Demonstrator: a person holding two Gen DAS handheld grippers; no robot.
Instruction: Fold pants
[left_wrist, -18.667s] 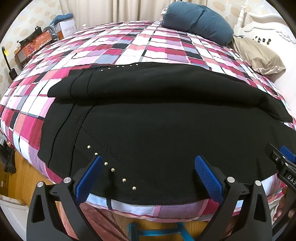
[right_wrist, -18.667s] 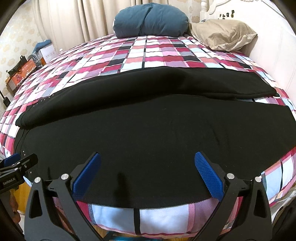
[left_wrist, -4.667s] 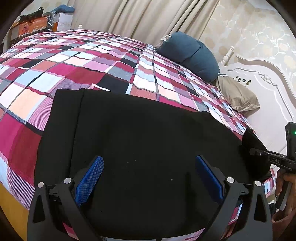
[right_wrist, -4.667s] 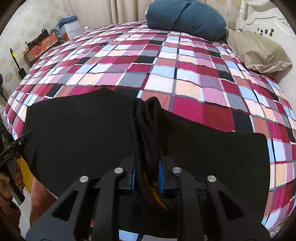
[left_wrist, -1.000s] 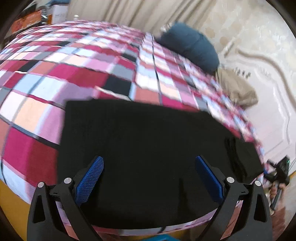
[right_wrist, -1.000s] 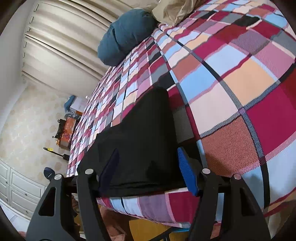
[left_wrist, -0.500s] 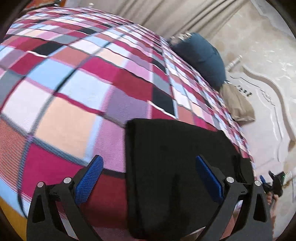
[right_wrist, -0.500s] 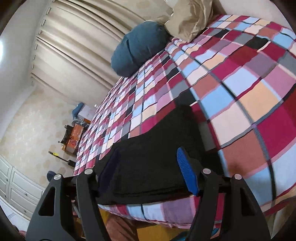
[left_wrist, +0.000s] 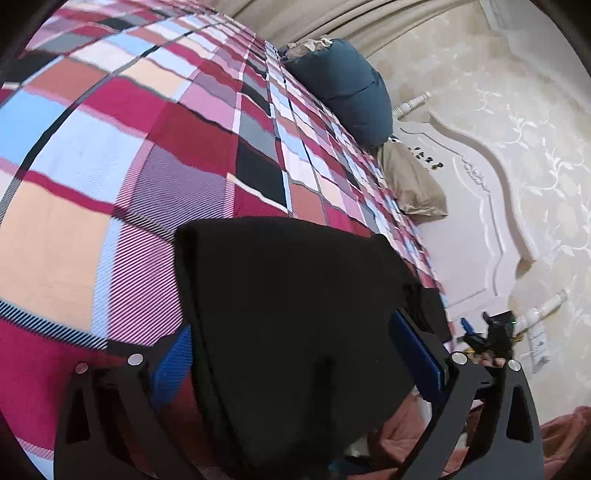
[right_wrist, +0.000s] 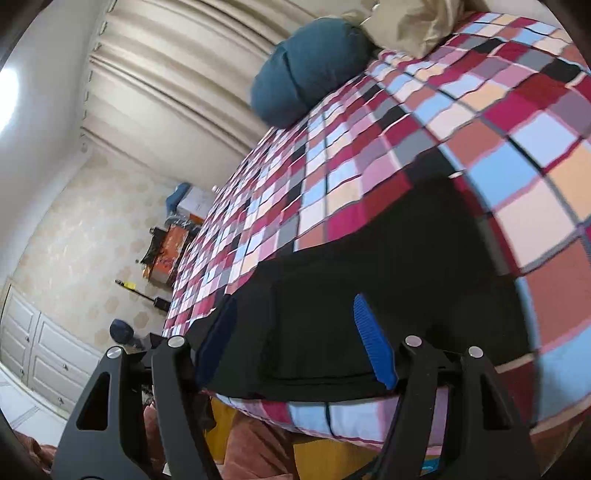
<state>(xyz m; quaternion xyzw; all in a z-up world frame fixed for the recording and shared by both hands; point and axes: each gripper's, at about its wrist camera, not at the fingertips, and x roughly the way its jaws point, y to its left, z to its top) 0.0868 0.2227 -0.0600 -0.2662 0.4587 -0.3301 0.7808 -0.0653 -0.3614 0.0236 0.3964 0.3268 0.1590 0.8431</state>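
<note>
2 close wrist views from opposite ends, sharing pants (left_wrist: 295, 295) and bed (right_wrist: 369, 177).

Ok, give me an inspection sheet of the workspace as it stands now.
Surface: bed with plaid cover, mostly bare.
Job's things: black pants folded into a compact stack at the bed's near edge.
Clutter: blue pillow and tan pillow at the headboard.
Grippers: left gripper jaws closing, straddling the pants' end; right gripper open over the other end.
Cables: nothing seen.
Surroundings: curtains, white cabinet, boxes by the wall.
</note>
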